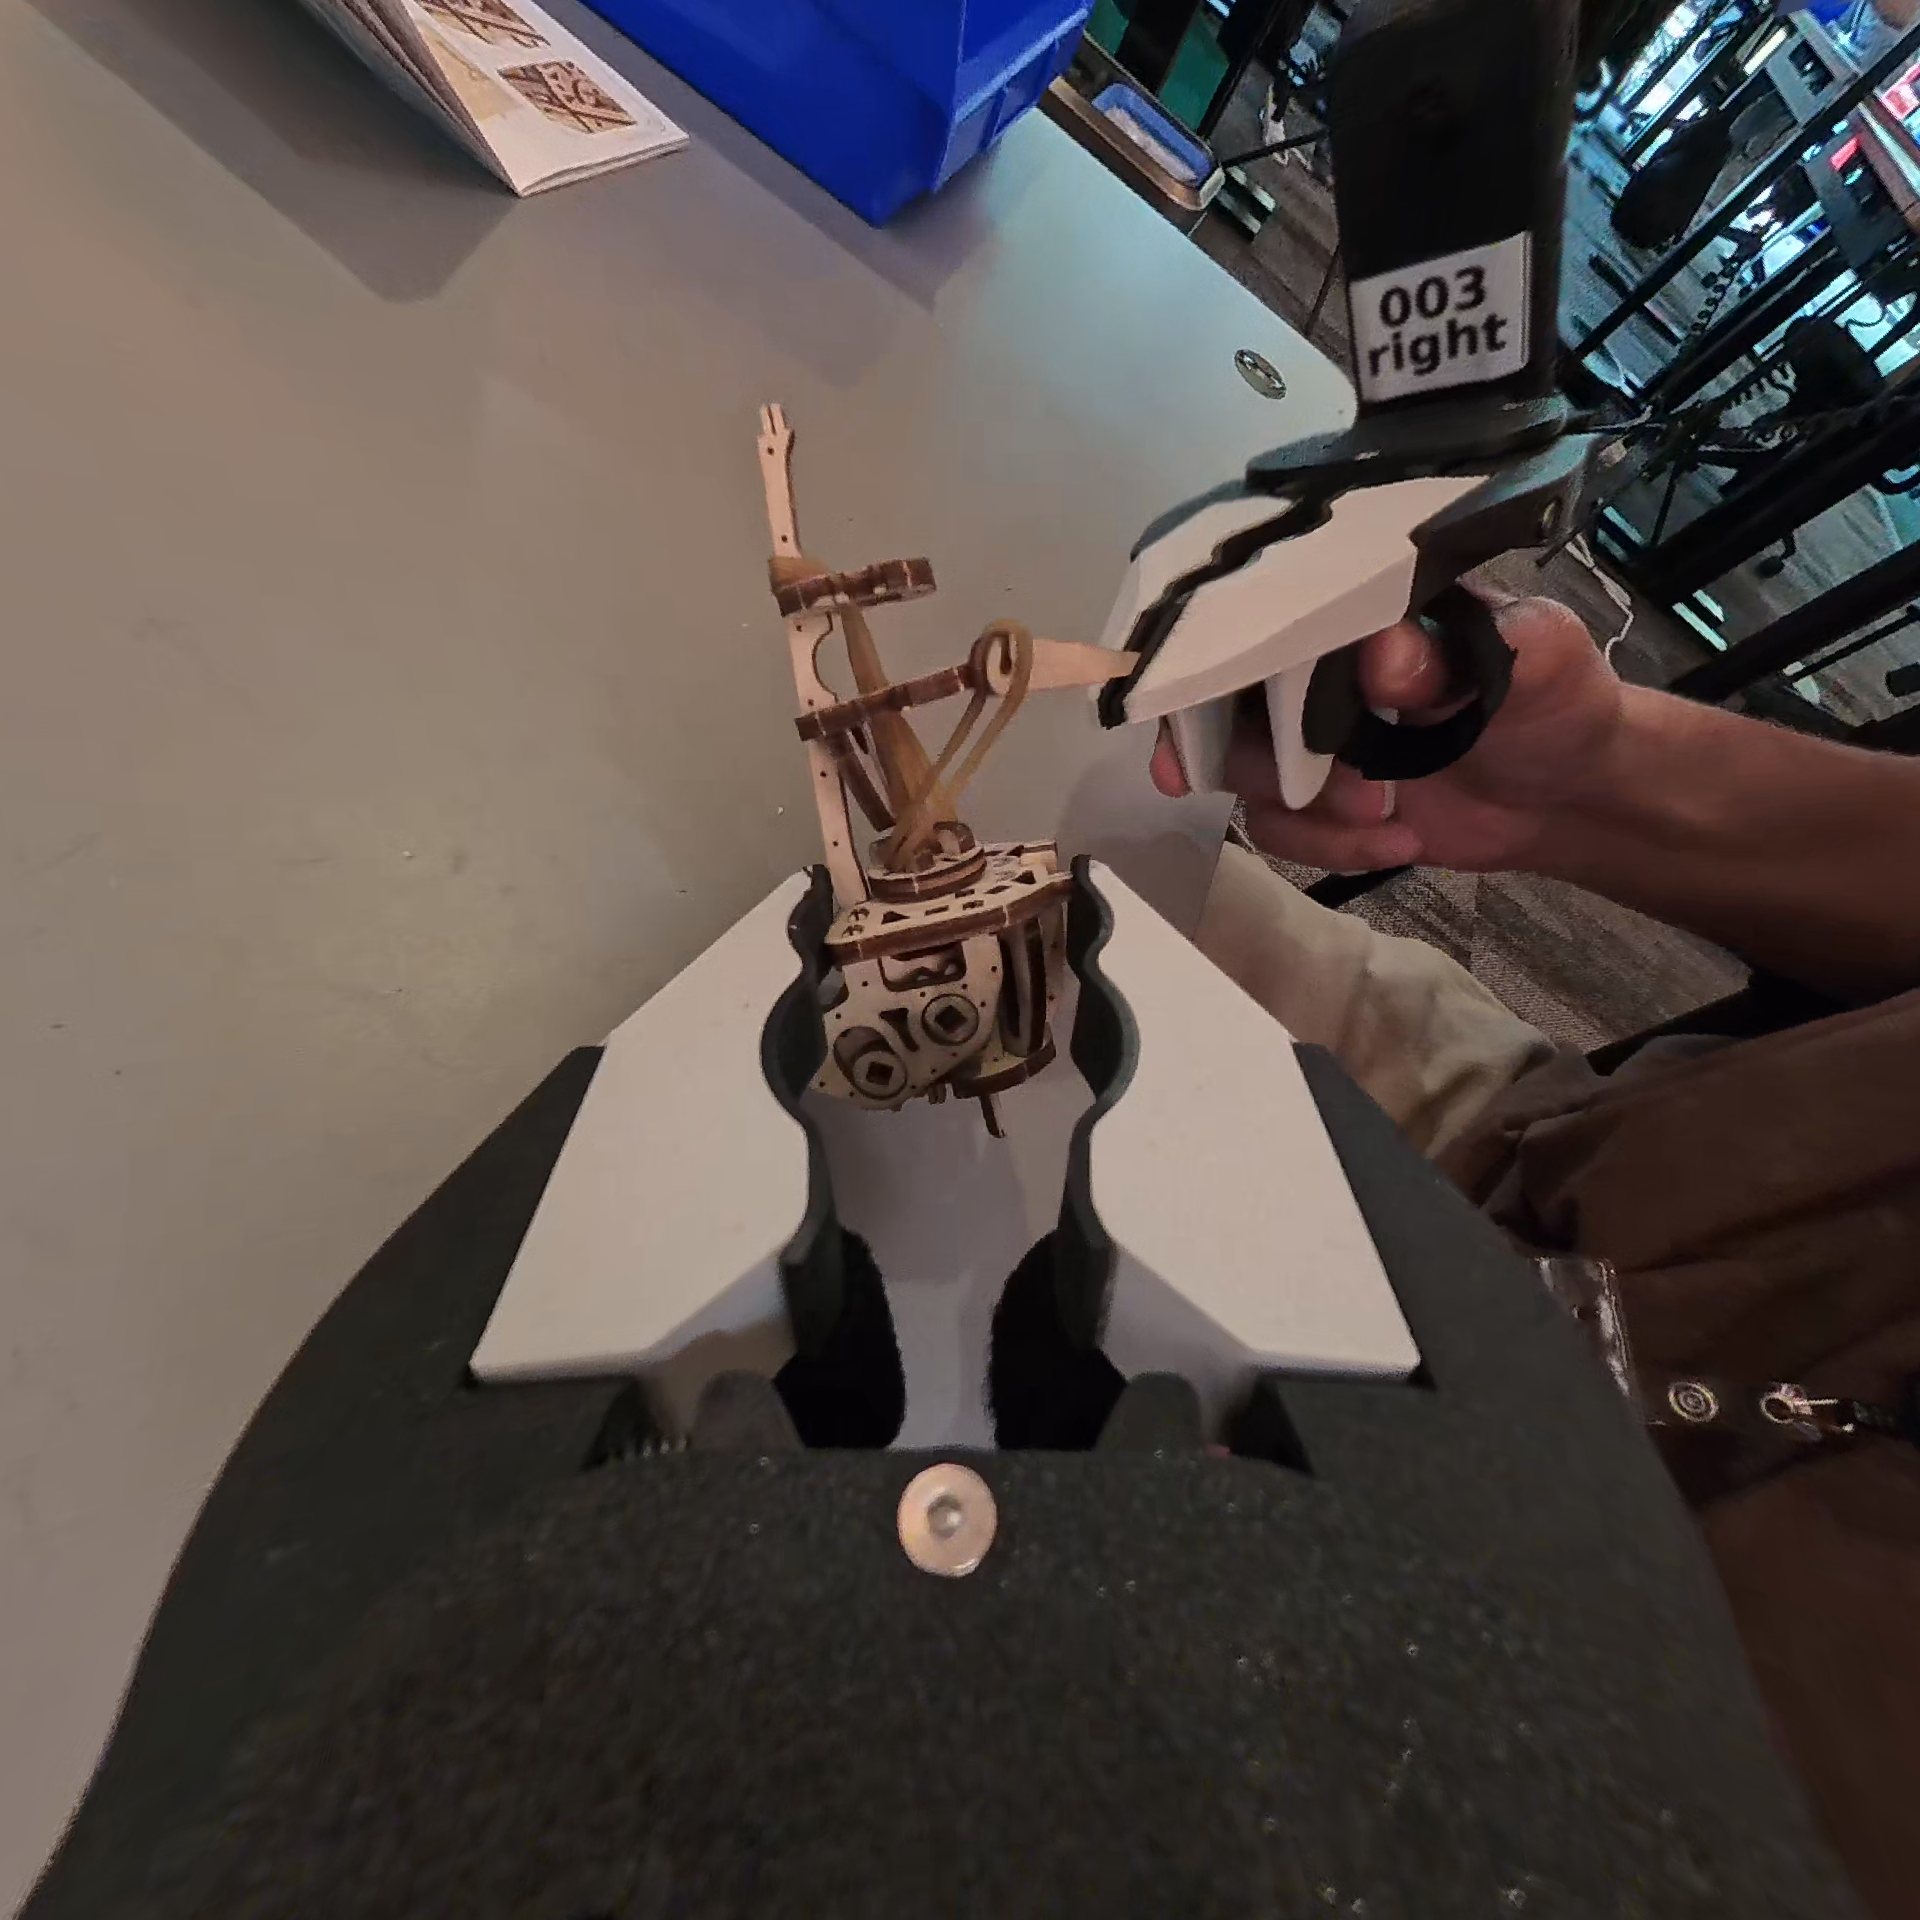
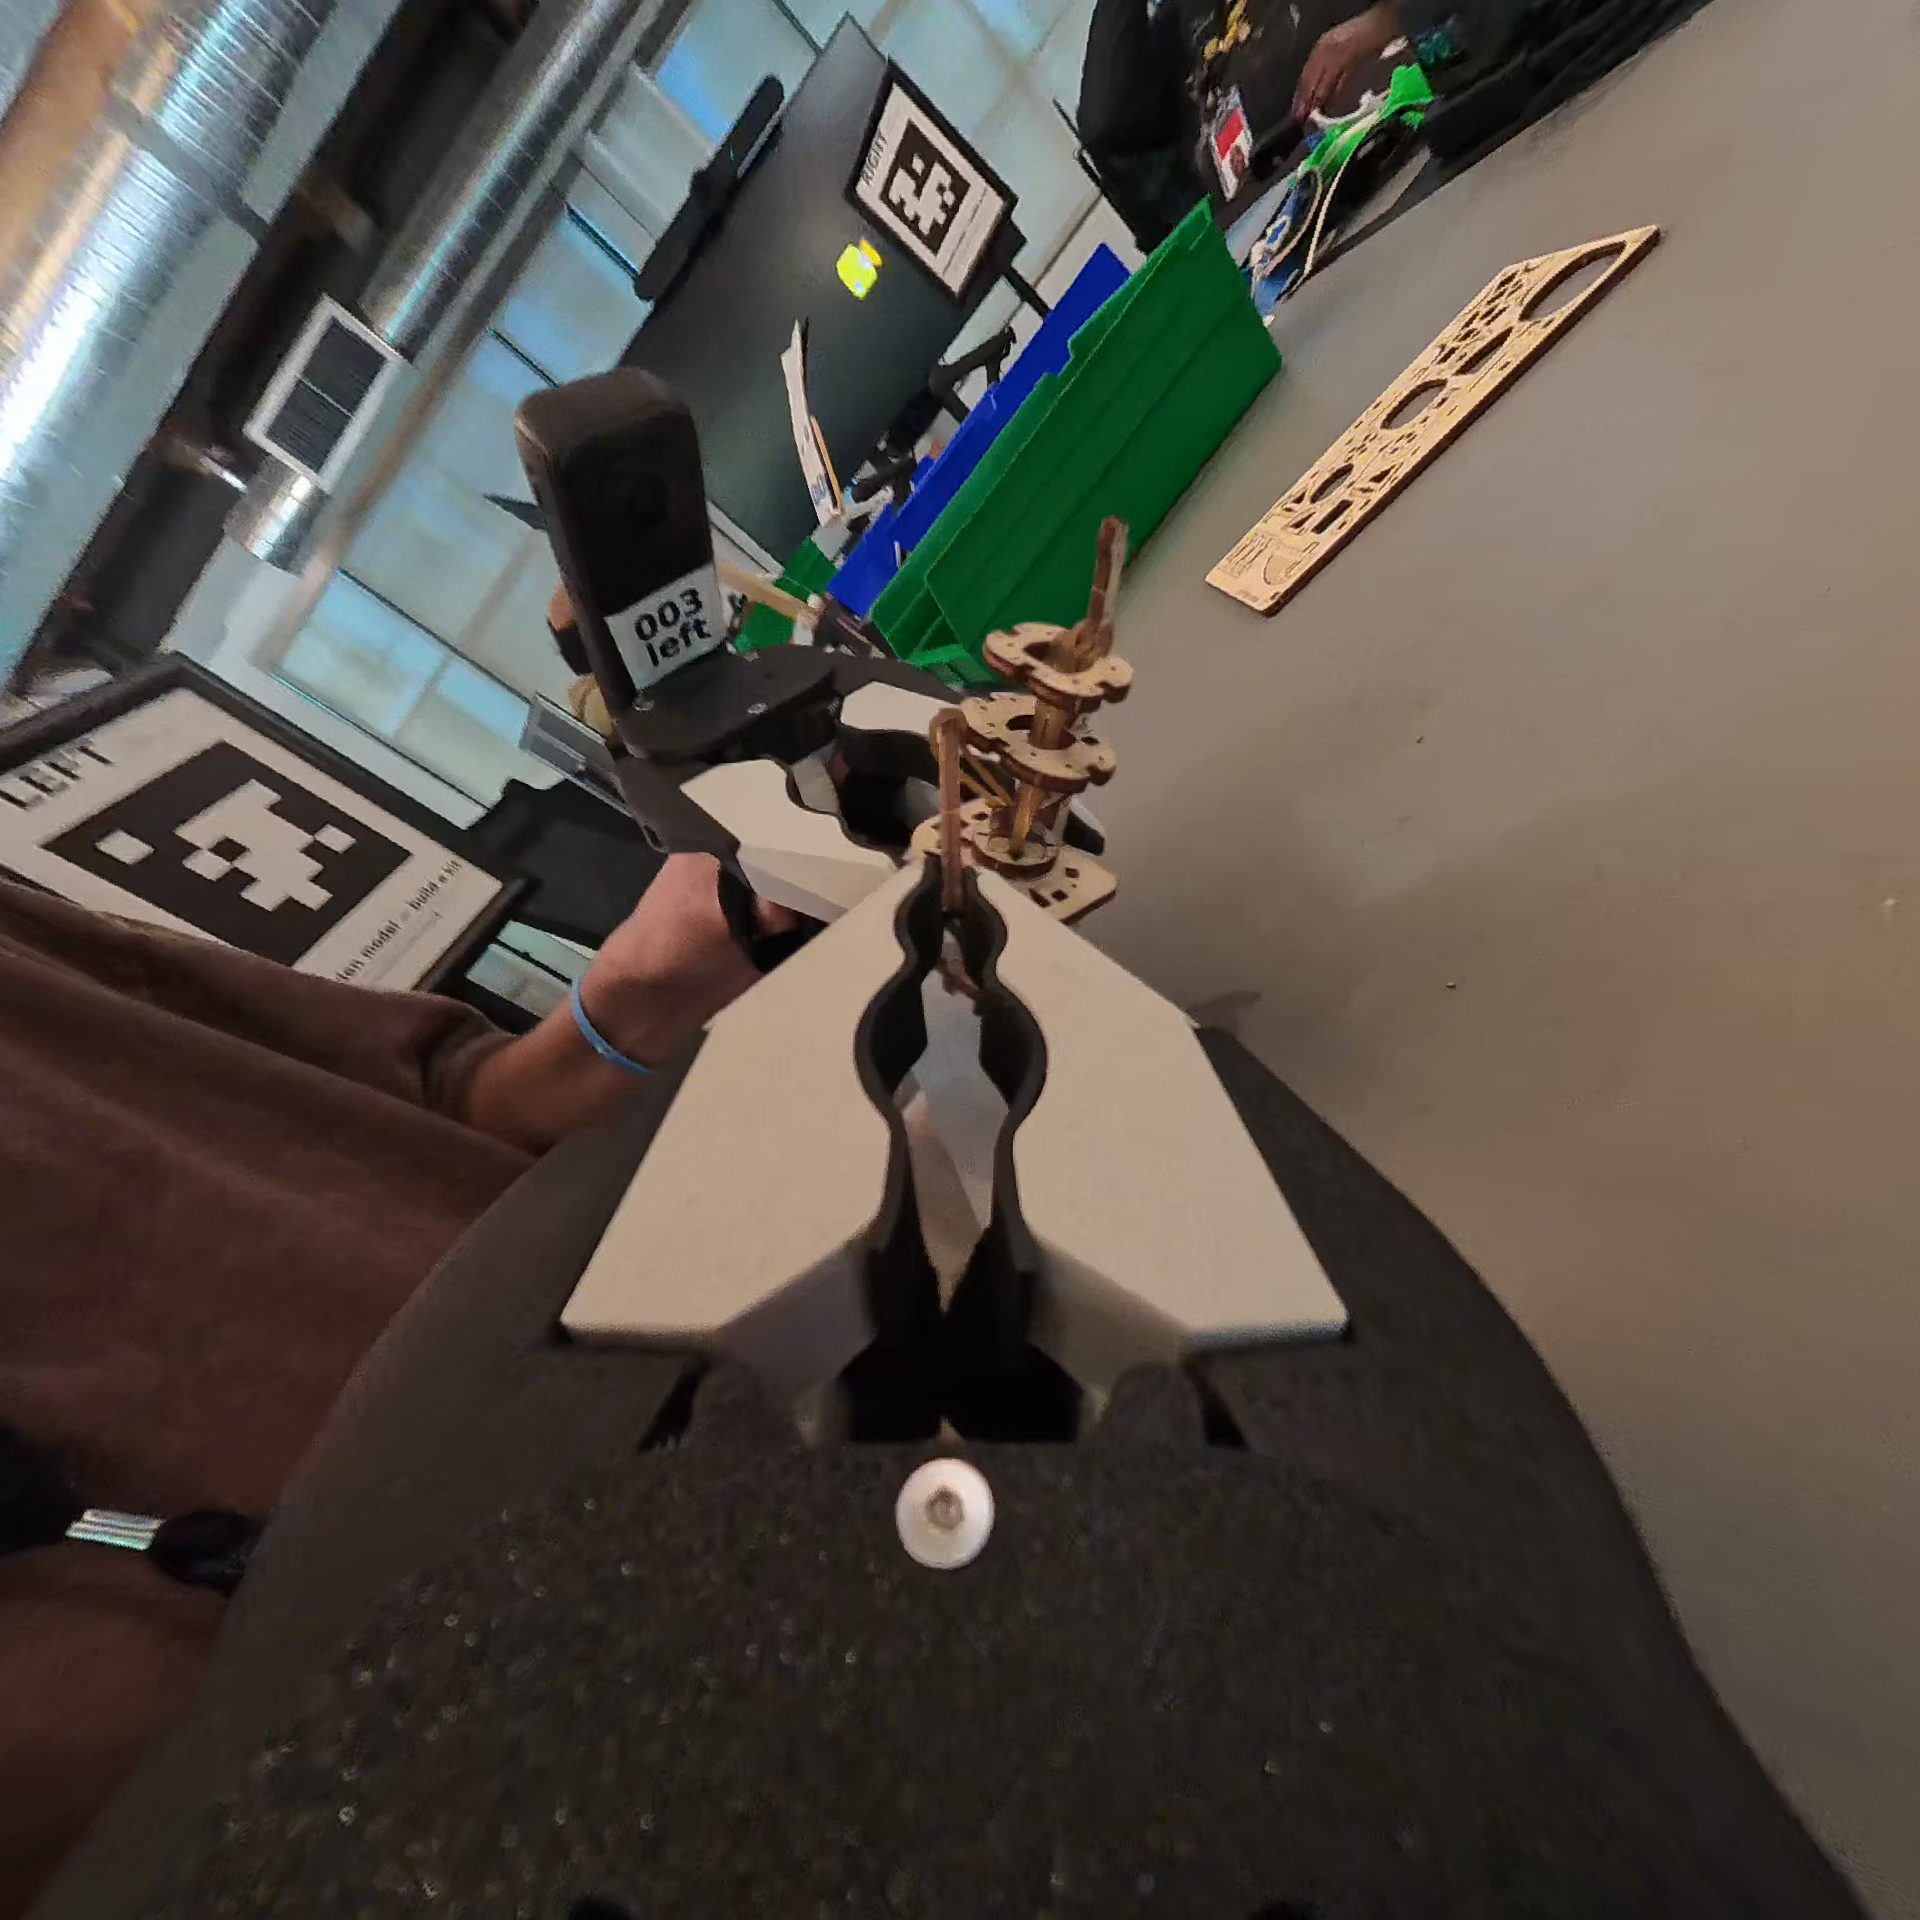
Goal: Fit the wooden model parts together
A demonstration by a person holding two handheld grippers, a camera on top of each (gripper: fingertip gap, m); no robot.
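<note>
While the left hand-held gripper (image 1: 945, 997) clamps the base of a part-built wooden model (image 1: 914, 935) between its fingers above the grey counter (image 1: 312, 623), the right hand-held gripper (image 1: 1117, 691) comes in from the side, its fingers closed on a thin wooden stick (image 1: 1060, 665). That stick carries a rubber band (image 1: 966, 748) stretched down to the model's round hub, beside the upright mast with its two cross pieces. The step in hand appears to be fitting the stick and band onto the mast assembly. Next, the right side likely needs to steer the stick's looped end into its slot while the left holds the model steady. A punched-out wooden sheet (image 2: 1434, 426) lies well apart on the counter.
</note>
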